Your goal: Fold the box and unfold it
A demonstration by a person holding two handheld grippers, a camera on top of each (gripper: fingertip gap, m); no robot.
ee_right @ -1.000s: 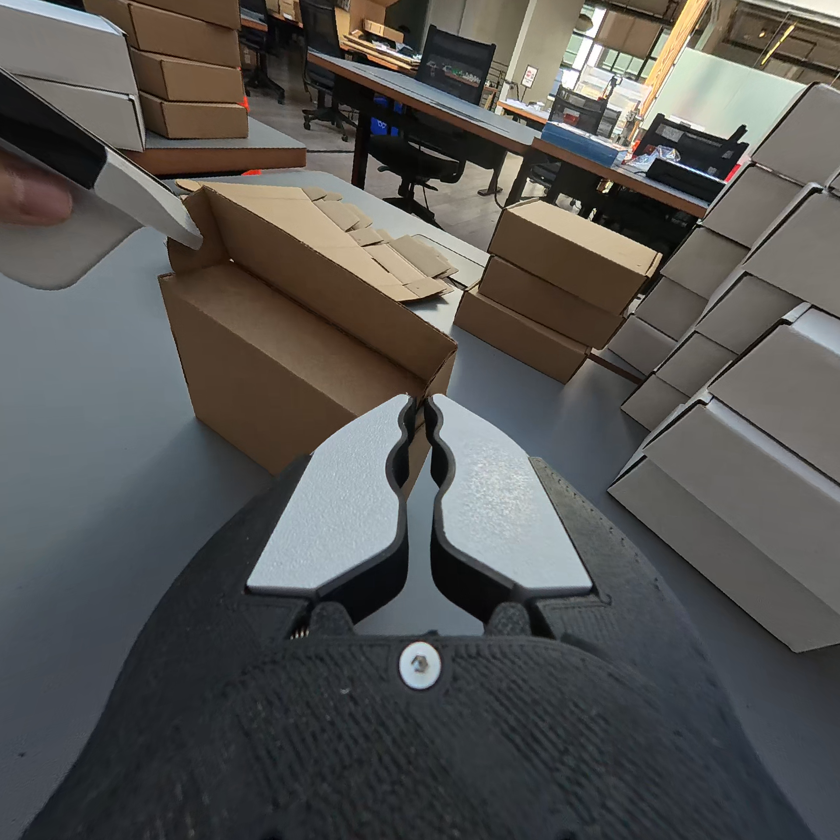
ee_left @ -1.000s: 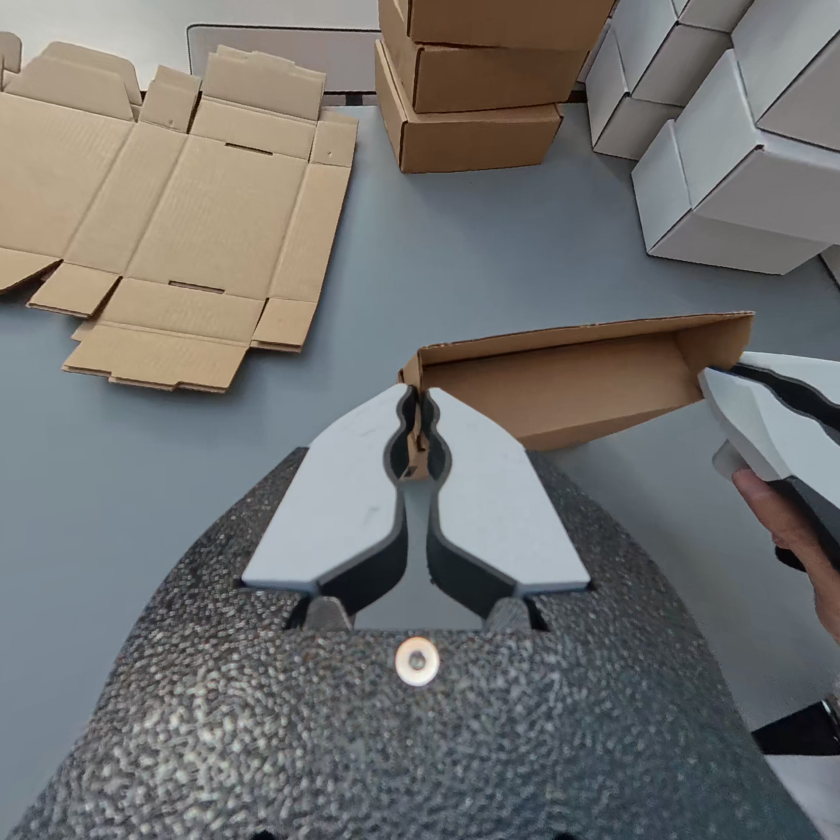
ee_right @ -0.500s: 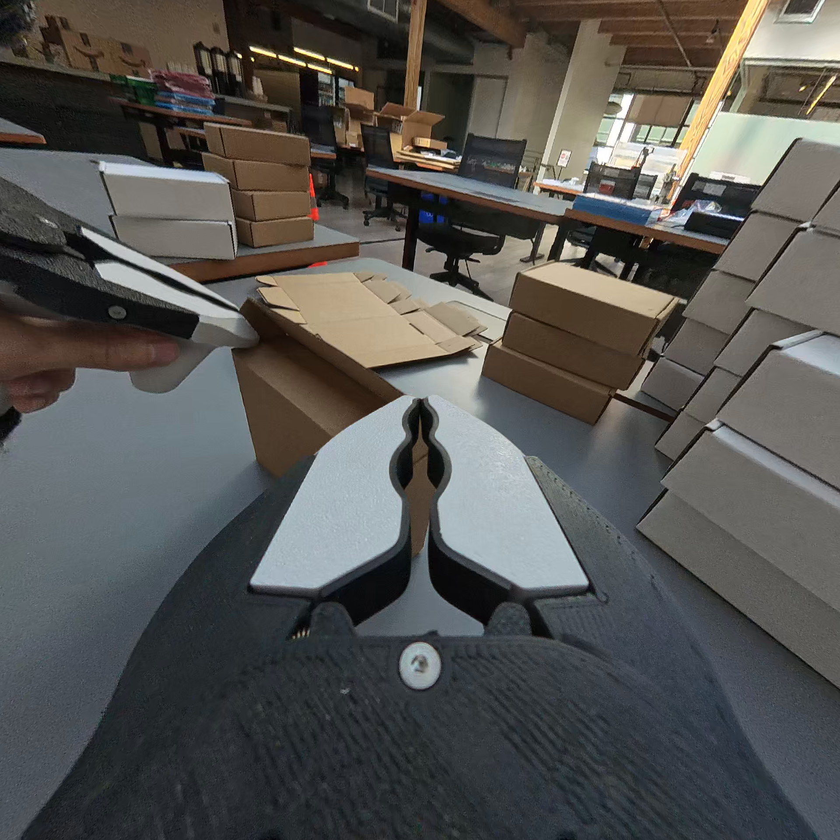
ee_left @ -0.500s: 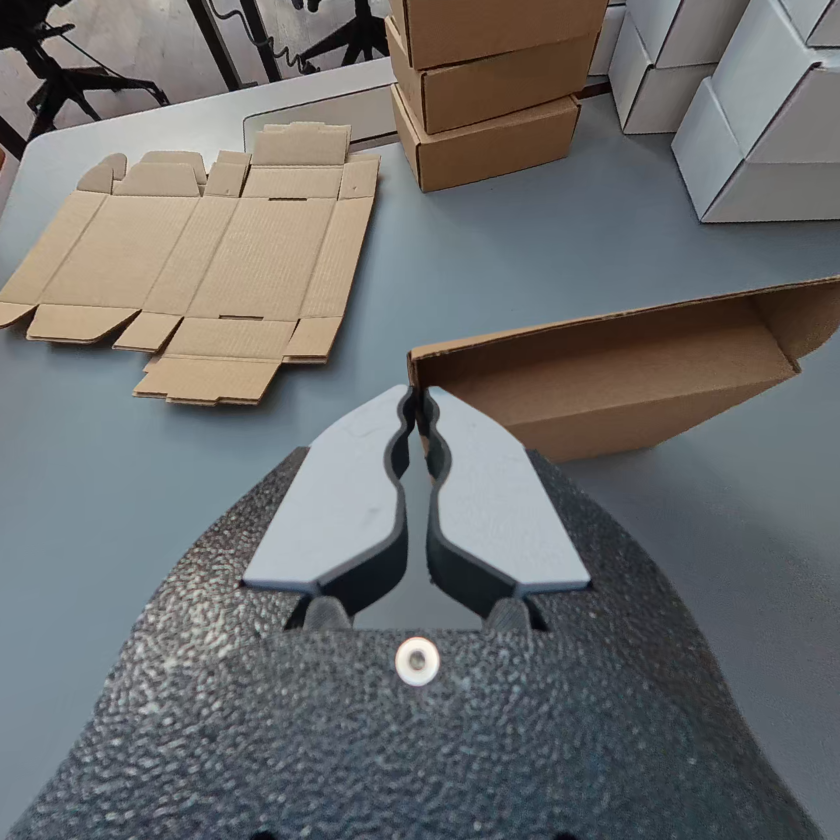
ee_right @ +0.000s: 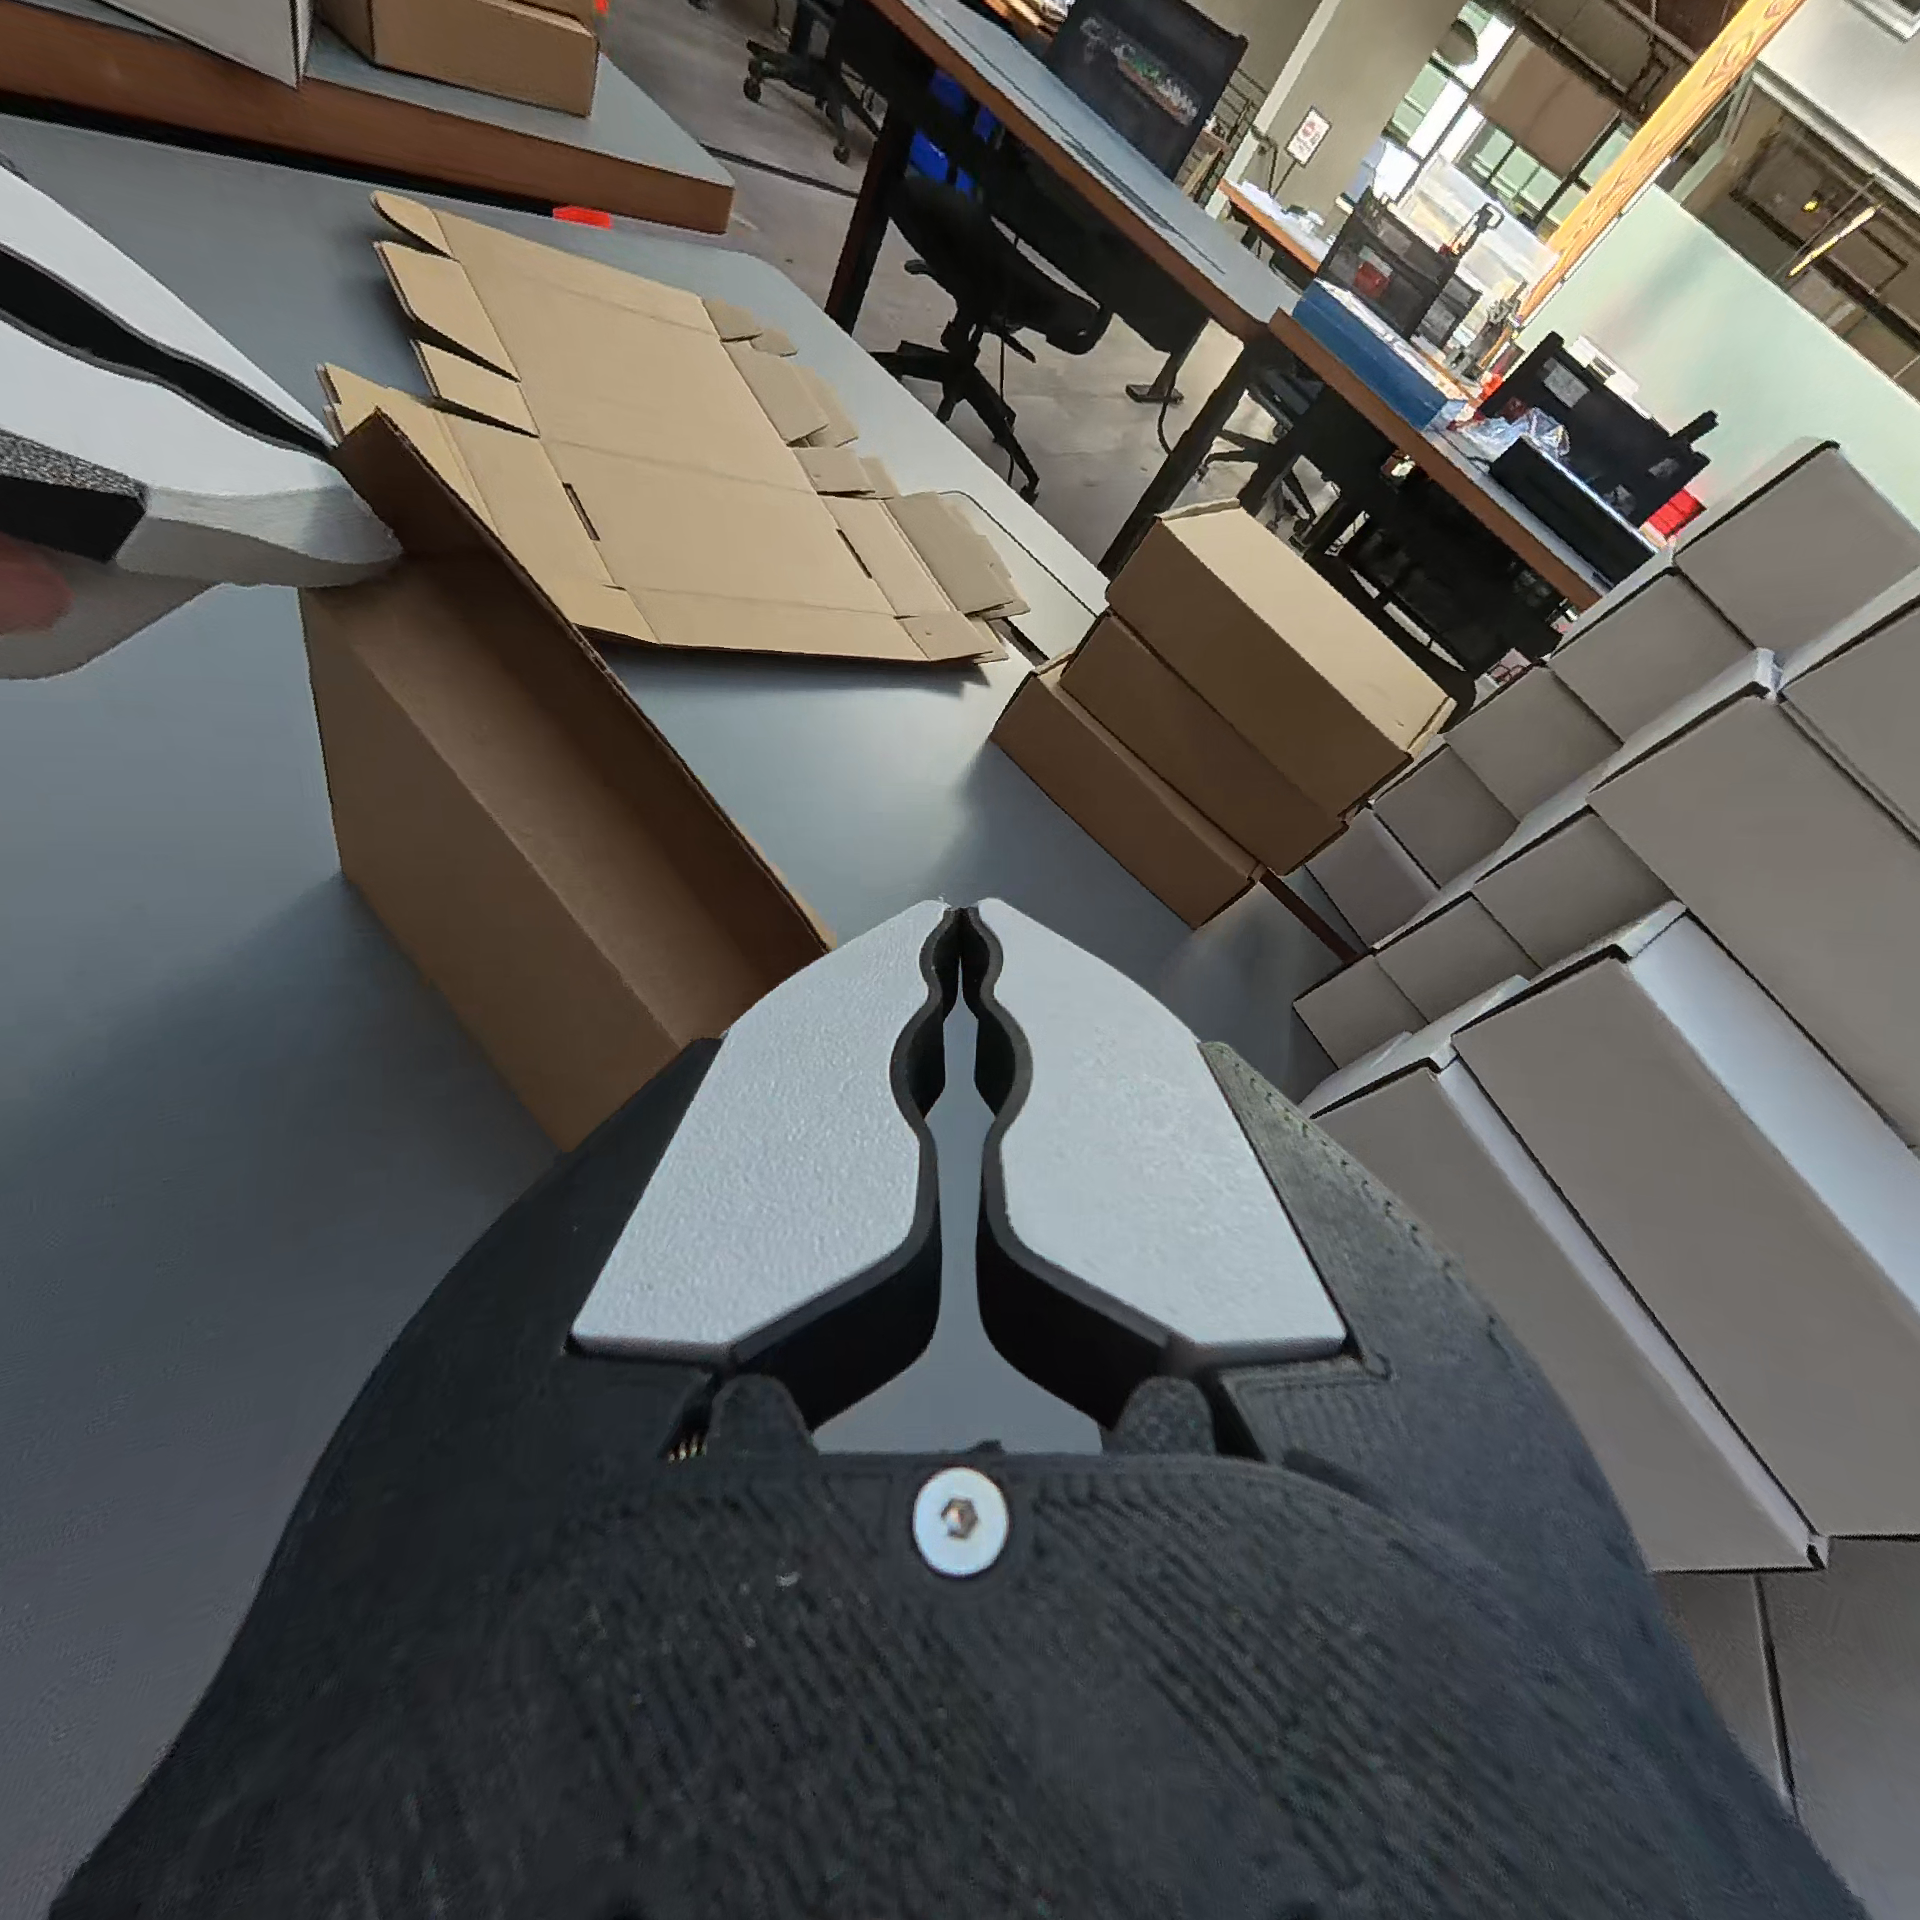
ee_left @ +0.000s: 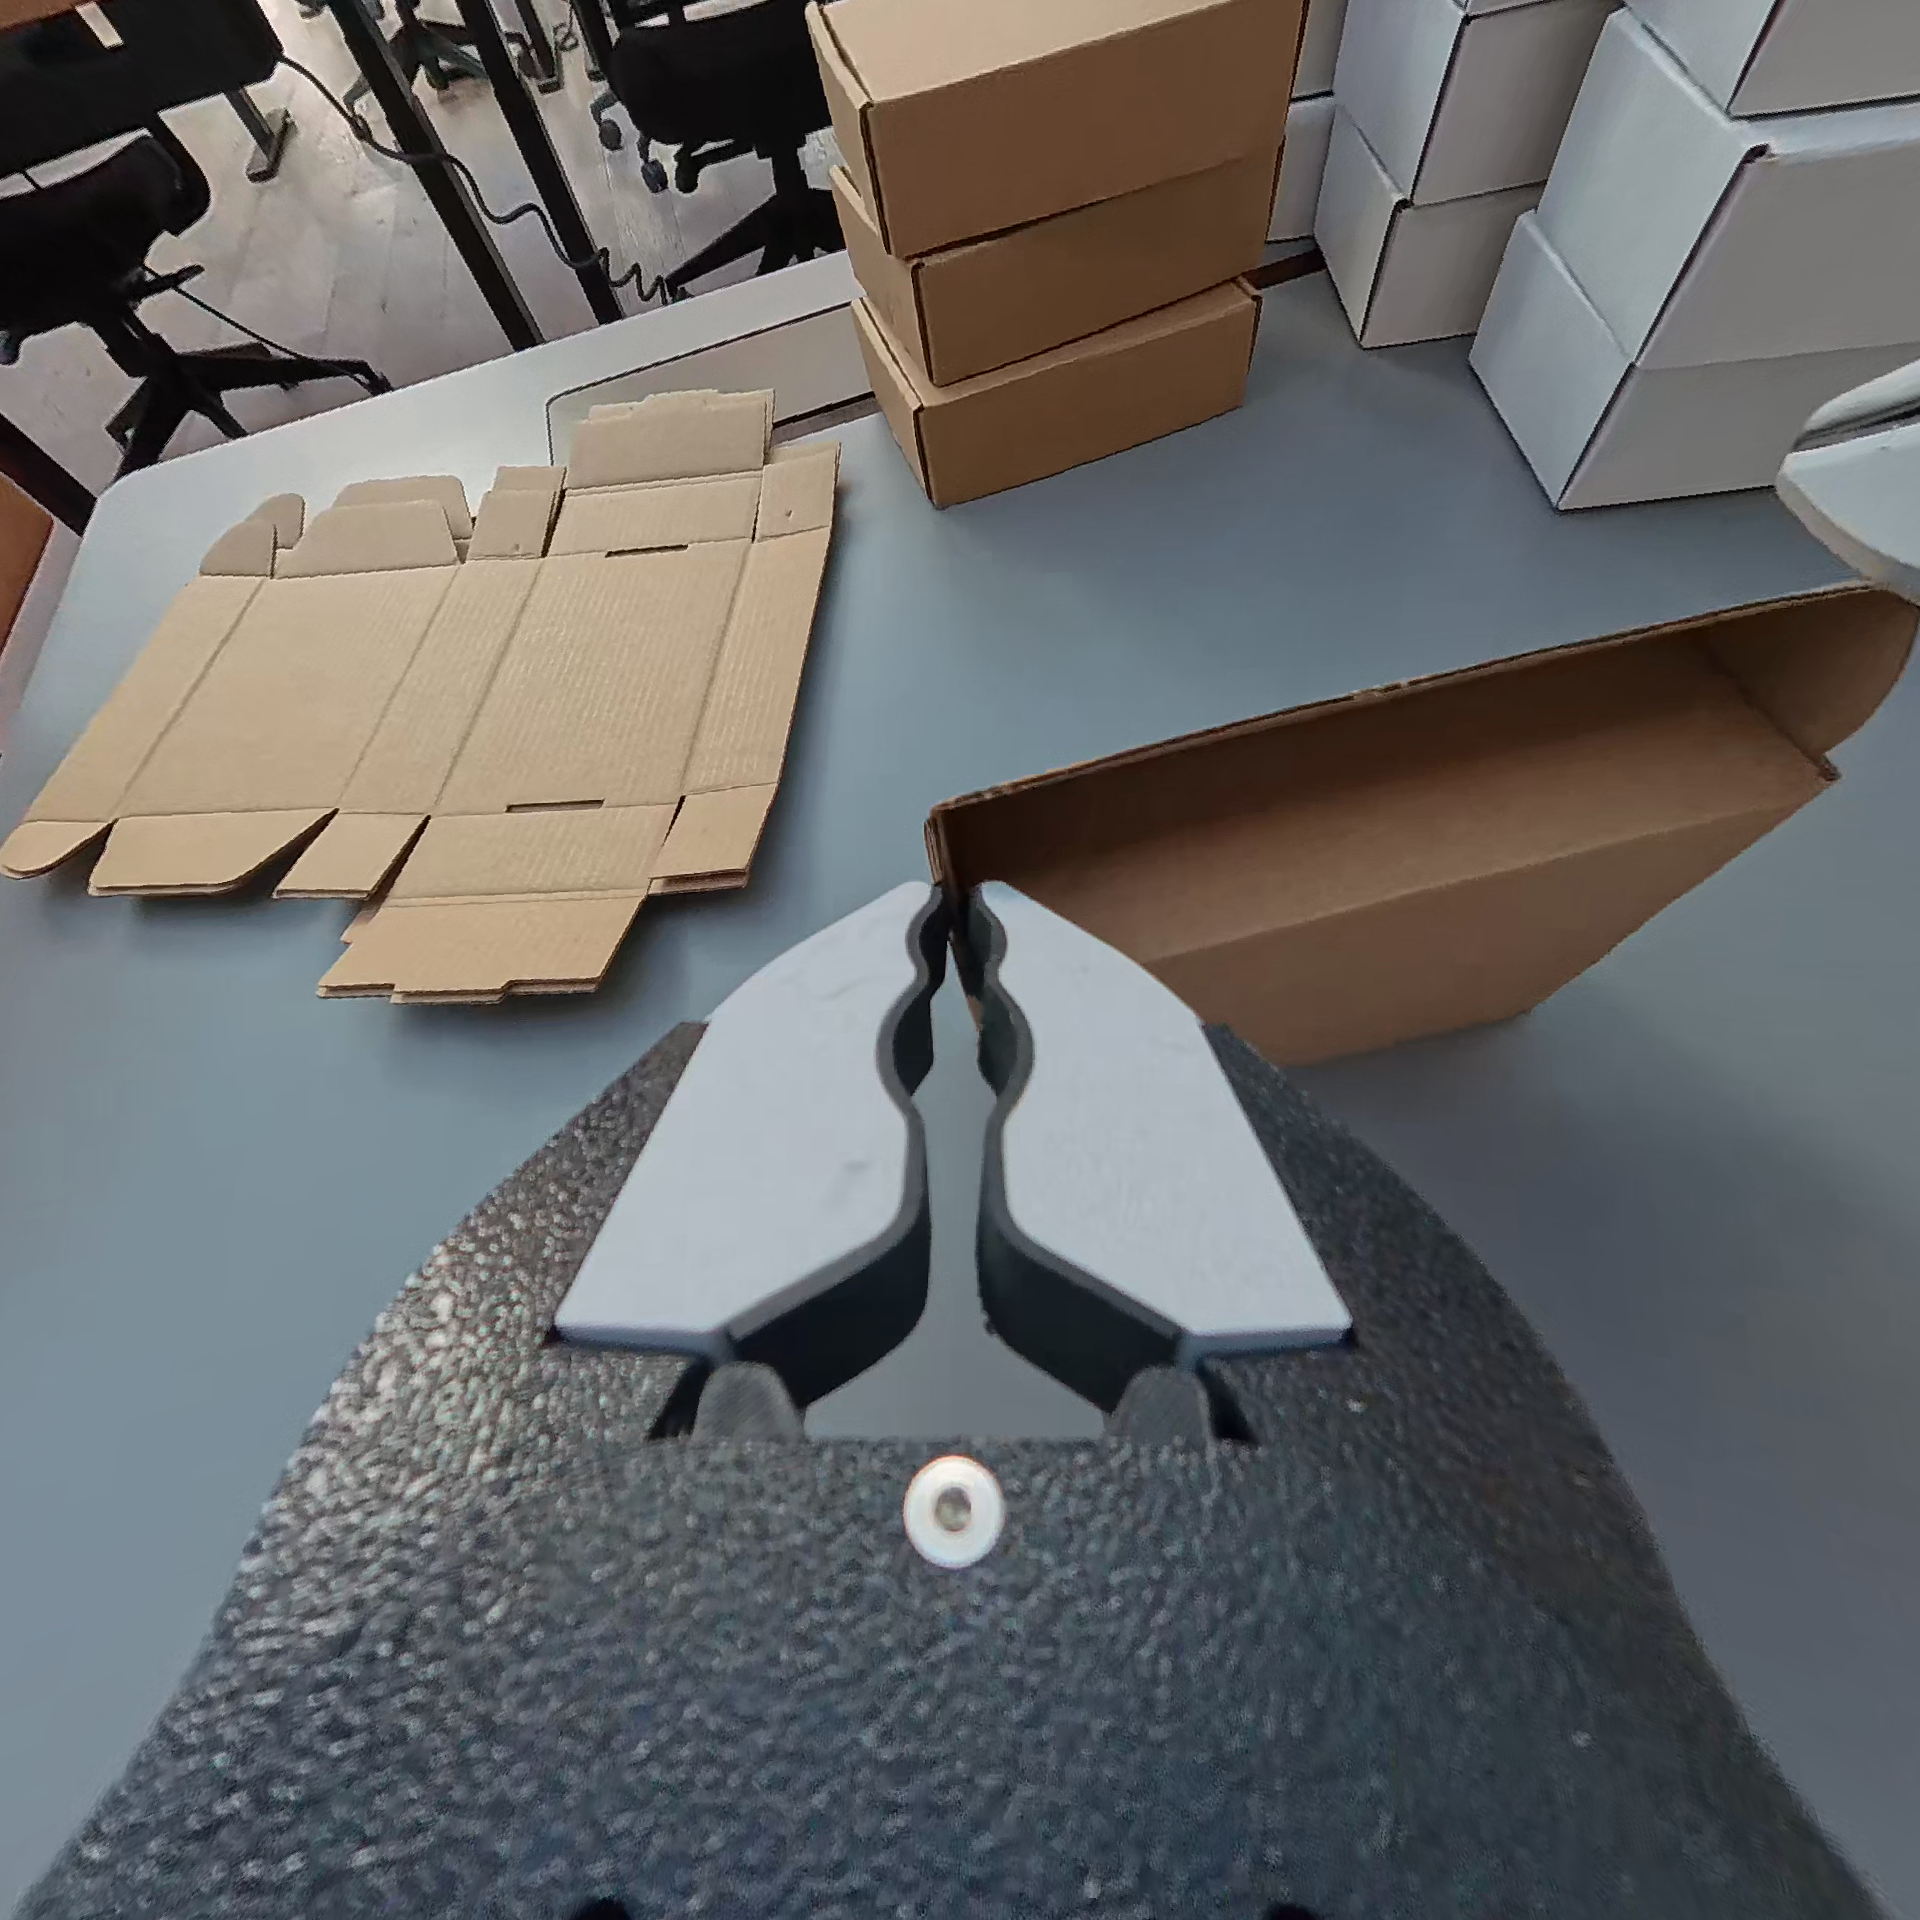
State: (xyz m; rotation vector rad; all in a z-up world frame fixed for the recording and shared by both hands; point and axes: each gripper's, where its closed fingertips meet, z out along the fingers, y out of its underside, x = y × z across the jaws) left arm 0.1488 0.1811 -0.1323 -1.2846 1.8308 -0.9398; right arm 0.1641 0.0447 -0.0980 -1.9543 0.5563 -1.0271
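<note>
Cardboard box [ee_left: 1382, 873] hollow; left tongs [ee_left: 958, 902] clamp its corner; right tongs [ee_right: 960, 925] closed, holding nothing.

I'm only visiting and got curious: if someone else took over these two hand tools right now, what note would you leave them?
Left gripper: shut on a corner of the brown box.
Right gripper: shut, empty, just off the box's other end.
The box rests on the grey table, half-formed, with its top open. Flat cardboard sheets lie beyond it.
Left to do: finish the fold, then unfold the box.
</note>
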